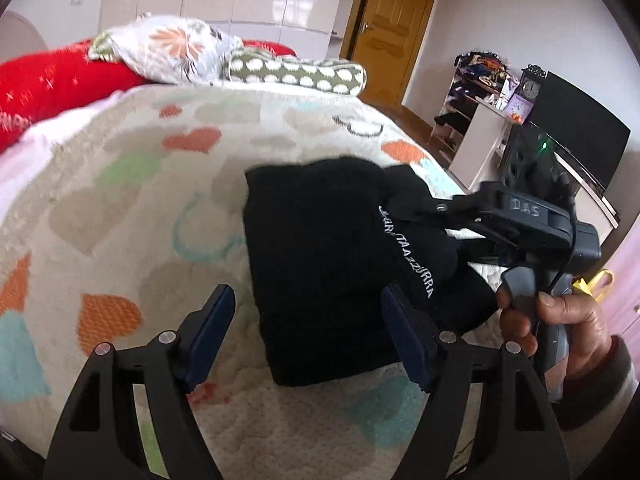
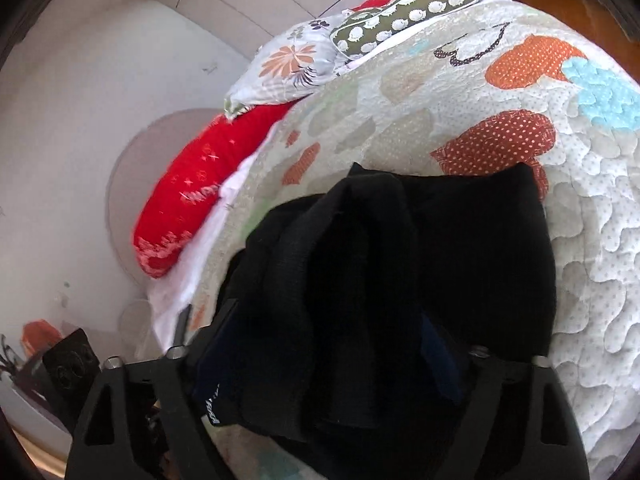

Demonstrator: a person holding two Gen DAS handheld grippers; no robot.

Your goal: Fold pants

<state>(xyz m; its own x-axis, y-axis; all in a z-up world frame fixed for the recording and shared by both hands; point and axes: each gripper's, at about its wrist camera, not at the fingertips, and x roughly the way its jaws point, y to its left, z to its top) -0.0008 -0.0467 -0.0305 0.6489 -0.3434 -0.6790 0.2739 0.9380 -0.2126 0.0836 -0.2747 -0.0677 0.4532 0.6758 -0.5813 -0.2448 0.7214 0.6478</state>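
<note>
The black pants [image 1: 320,264] lie folded into a compact bundle on the heart-patterned quilt [image 1: 140,200], with white lettering along one raised edge. My left gripper [image 1: 308,332] is open and empty, its blue pads on either side of the bundle's near end, just above it. My right gripper [image 1: 404,210] comes in from the right and is shut on a raised fold of the pants. In the right wrist view the pants [image 2: 440,264] fill the space between my right gripper's fingers [image 2: 224,360], and the fabric hides the pads.
A red pillow [image 1: 52,84], a floral pillow [image 1: 168,48] and a green patterned bolster [image 1: 300,70] lie at the head of the bed. A white desk with a black monitor [image 1: 580,136], a clock and a shelf stand to the right. A wooden door [image 1: 392,28] is behind.
</note>
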